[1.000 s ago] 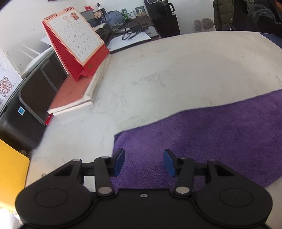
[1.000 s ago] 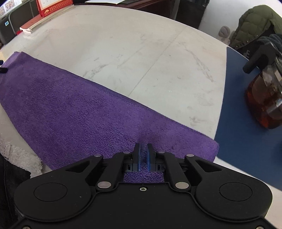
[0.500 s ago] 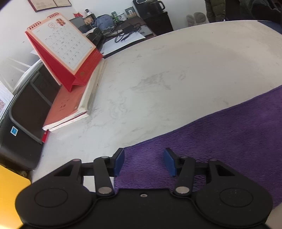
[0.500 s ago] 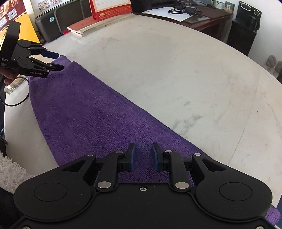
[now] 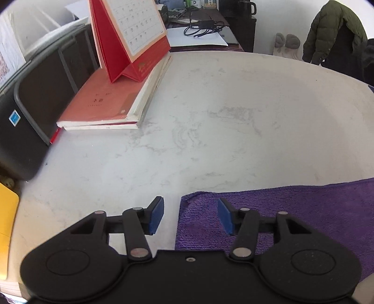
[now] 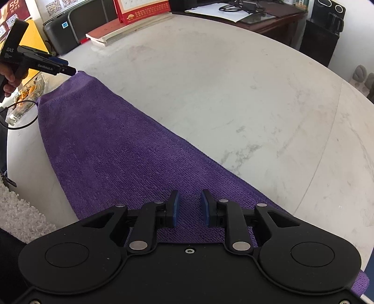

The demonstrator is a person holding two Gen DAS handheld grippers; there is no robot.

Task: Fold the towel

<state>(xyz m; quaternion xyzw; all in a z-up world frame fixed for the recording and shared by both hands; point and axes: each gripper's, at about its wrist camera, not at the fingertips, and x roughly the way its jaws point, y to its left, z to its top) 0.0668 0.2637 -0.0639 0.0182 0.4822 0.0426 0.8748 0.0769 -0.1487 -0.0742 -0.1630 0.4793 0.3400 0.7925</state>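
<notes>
Desk [image 5: 210, 131]: round, pale marble-look top with grey veining and scuffs, evenly lit by daylight. Red desk calendar [image 5: 131, 39]: upright on a red-covered book [image 5: 102, 103] at the desk's far left edge. Black chair [image 5: 35, 98] with grey frame: just beyond that edge. Yellow panel [image 5: 7, 224]: low left. Dark wooden side table [image 6: 264, 16]: behind the desk, carrying white paper [image 5: 196, 37] and black cables [image 5: 201, 25]. Black mug [image 5: 245, 4]: on a dark cabinet [image 5: 247, 35]. Olive padded jacket [image 5: 334, 30]: hanging far right. White wall [image 5: 280, 18]: behind; QR-code posters [image 6: 56, 4] on it.
</notes>
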